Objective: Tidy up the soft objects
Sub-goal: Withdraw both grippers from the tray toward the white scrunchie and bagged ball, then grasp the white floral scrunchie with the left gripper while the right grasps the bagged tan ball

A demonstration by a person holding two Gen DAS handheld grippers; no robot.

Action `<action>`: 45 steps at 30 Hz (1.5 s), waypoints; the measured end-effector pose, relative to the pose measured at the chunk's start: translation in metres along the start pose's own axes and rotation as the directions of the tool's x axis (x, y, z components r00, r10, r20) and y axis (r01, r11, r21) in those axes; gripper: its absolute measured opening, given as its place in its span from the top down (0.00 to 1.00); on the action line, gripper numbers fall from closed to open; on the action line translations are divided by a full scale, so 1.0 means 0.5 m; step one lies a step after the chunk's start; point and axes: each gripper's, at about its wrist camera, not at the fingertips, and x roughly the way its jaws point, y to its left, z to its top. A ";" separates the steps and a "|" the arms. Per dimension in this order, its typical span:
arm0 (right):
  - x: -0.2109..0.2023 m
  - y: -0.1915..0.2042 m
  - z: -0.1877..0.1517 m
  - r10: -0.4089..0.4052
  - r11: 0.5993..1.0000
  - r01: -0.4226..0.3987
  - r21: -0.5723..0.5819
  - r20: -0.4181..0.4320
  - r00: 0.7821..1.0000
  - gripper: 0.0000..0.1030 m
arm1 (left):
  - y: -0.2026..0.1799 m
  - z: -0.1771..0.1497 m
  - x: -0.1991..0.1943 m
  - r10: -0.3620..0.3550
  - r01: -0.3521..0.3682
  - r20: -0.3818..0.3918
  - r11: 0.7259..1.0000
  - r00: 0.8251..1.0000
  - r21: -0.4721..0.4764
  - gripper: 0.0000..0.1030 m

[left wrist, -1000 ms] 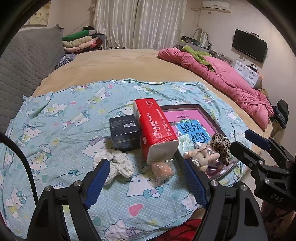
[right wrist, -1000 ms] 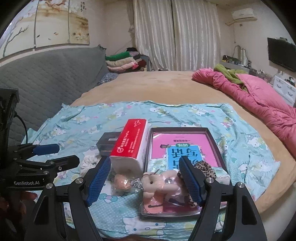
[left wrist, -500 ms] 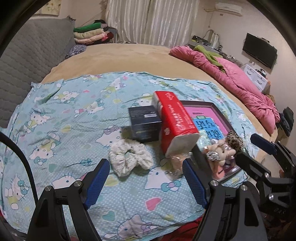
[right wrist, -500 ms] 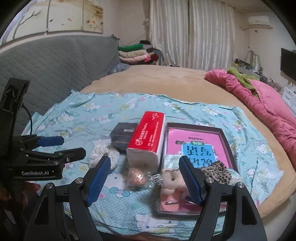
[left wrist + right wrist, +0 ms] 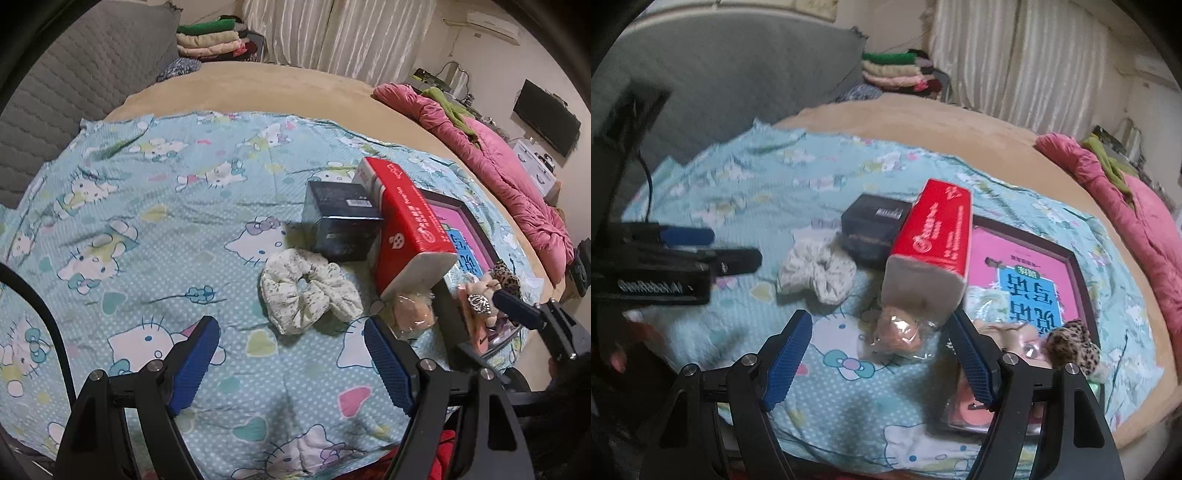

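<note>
Both grippers hung with jaws wide and empty — the left gripper [image 5: 291,363] above the cartoon-print sheet [image 5: 155,236], the right gripper [image 5: 881,356] nearby. Just beyond lay the white scrunchie [image 5: 308,291] — beside a wrapped peach puff [image 5: 897,328], under the red tissue pack's [image 5: 932,245] end.

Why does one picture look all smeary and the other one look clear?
Right wrist view: motion blur smears the red tissue pack, the white scrunchie and the other tool. Left wrist view: sharp, the scrunchie's print shows, though the fisheye bends the bed's edges.
</note>
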 end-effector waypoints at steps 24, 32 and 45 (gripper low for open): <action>0.217 0.039 -0.034 -0.228 0.930 0.173 -0.324 -0.140 0.963 0.45 | 0.024 0.035 0.182 -0.002 -0.003 -0.120 0.999 0.993 -0.040 0.21; 0.193 0.034 -0.029 -0.172 0.945 0.136 -0.299 -0.097 0.980 0.56 | 0.015 0.044 0.219 -0.053 0.049 -0.124 0.998 0.991 -0.038 0.48; 0.100 0.034 0.005 -0.020 0.981 0.021 -0.194 0.005 1.000 0.58 | 0.016 0.027 0.173 -0.136 0.133 -0.068 0.990 0.988 -0.050 0.90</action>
